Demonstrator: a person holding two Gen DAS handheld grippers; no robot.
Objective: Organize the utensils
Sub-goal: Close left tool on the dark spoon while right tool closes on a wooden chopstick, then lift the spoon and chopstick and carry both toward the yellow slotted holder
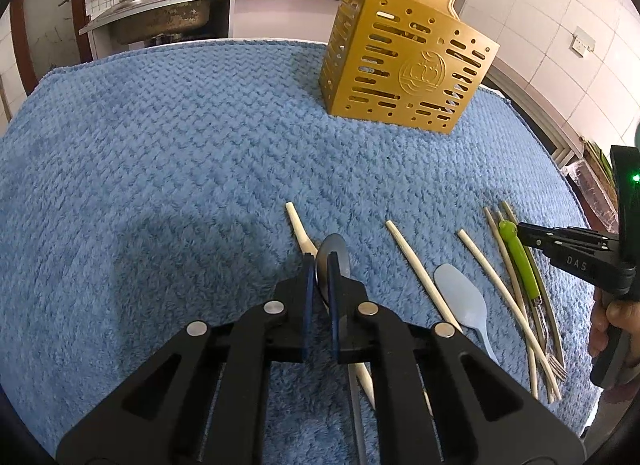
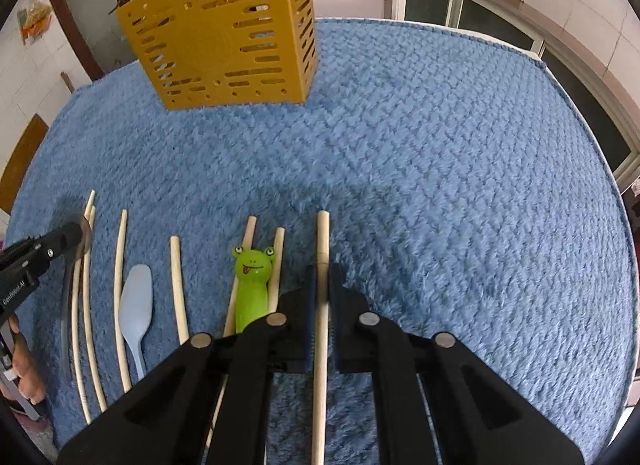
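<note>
The left gripper (image 1: 319, 265) pinches a metal spoon (image 1: 333, 255); the right gripper (image 2: 322, 279) seems to squeeze a chopstick (image 2: 322, 241), above the fuzzy blue towel (image 2: 440, 165), kitchen beyond.

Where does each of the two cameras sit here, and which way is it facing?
Left wrist: on the left gripper, looking forward along its fingers shut on a metal spoon; the right gripper shows at the right edge.
Right wrist: on the right gripper, fingers closed on a chopstick; the left gripper shows at the left edge.
Shared: the yellow utensil holder, blue towel, light blue spoon and frog-handled fork.
</note>
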